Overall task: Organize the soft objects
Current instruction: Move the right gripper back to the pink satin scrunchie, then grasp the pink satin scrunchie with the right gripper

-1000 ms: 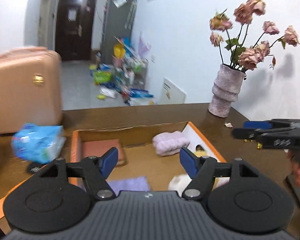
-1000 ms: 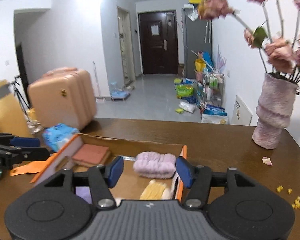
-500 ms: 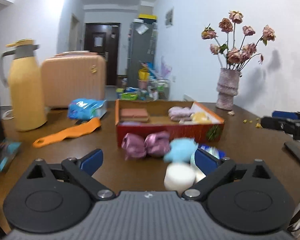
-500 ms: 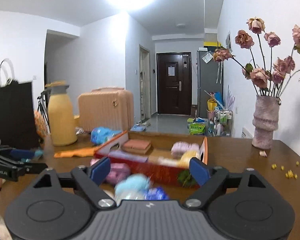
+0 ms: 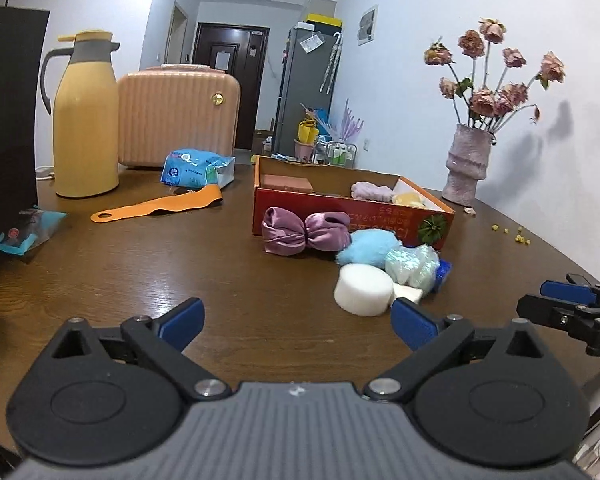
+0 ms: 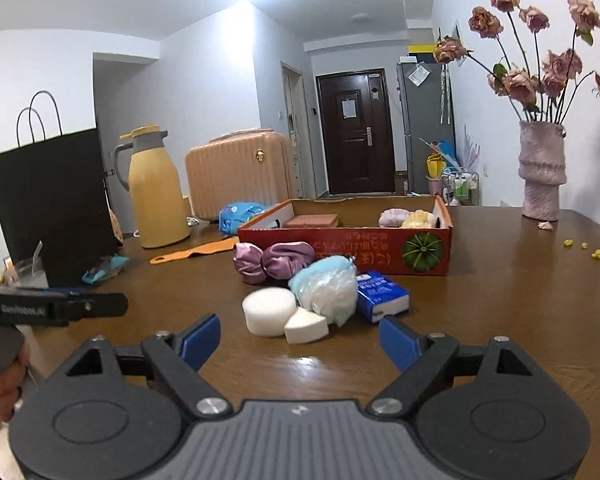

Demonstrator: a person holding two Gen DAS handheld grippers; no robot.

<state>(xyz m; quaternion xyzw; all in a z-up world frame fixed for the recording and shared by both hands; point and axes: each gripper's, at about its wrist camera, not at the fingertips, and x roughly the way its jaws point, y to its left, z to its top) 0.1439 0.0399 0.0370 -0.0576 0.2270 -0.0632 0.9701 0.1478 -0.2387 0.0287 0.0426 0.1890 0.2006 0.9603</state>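
A red cardboard box (image 5: 340, 216) (image 6: 340, 246) stands on the brown table with a lilac cloth (image 5: 372, 191), a yellow item (image 6: 418, 218) and a brick-red pad (image 6: 312, 221) inside. In front of it lie a purple satin bow (image 5: 306, 231) (image 6: 272, 261), a blue fluffy ball (image 5: 368, 245), a pale mesh puff (image 6: 332, 294), a round white sponge (image 5: 363, 290) (image 6: 269, 310), a white wedge sponge (image 6: 305, 326) and a blue tissue pack (image 6: 382, 292). My left gripper (image 5: 298, 322) and right gripper (image 6: 300, 336) are both open and empty, low over the table, short of the pile.
A yellow jug (image 5: 85, 120), a pink suitcase (image 5: 178, 116), a blue wipes pack (image 5: 198, 168), an orange strip (image 5: 160, 206) and a black paper bag (image 6: 56, 208) stand on the left. A vase of dried roses (image 6: 542, 168) stands at the right, with yellow crumbs (image 6: 592, 250) nearby.
Both grippers have pulled back from over the box and dropped low near the table's front. Their jaws have opened wider. The pile in front of the box has come into view.
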